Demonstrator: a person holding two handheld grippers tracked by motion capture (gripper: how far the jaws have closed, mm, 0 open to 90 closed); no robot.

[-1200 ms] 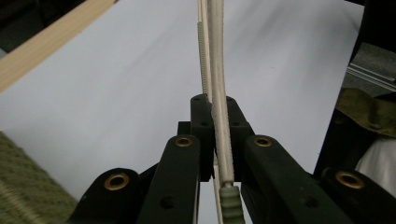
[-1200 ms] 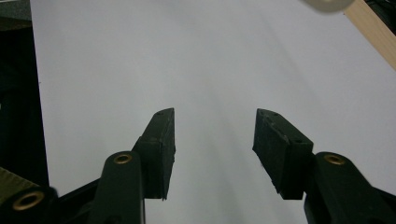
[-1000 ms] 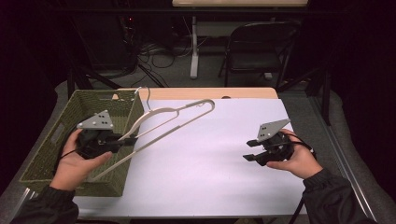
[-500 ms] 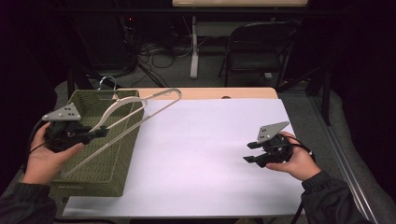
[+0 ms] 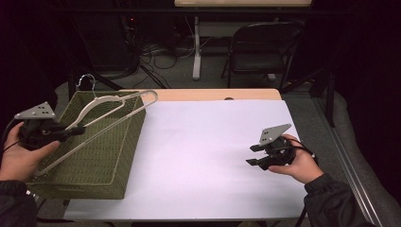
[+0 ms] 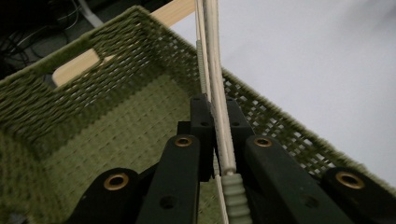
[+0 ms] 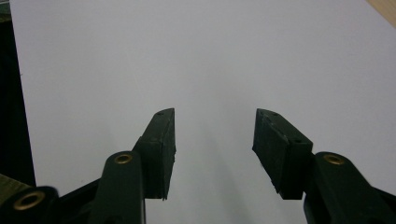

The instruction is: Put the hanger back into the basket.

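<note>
- The left gripper (image 5: 71,131) is clamped on the hanger (image 5: 111,111), its pads pinching one thin bar just ahead of the ribbed grip.
- The hanger's long axis runs away from that gripper, up and to its right, tilted above the basket (image 5: 101,161); the metal hook (image 5: 85,81) rises past the basket's far rim.
- In the left gripper view the hanger (image 6: 215,79) stretches straight ahead of the jaws over the basket (image 6: 107,116).
- The right gripper (image 5: 253,154) hangs above the table (image 5: 203,142), well apart from the hanger, jaws spread with nothing between them.
</note>
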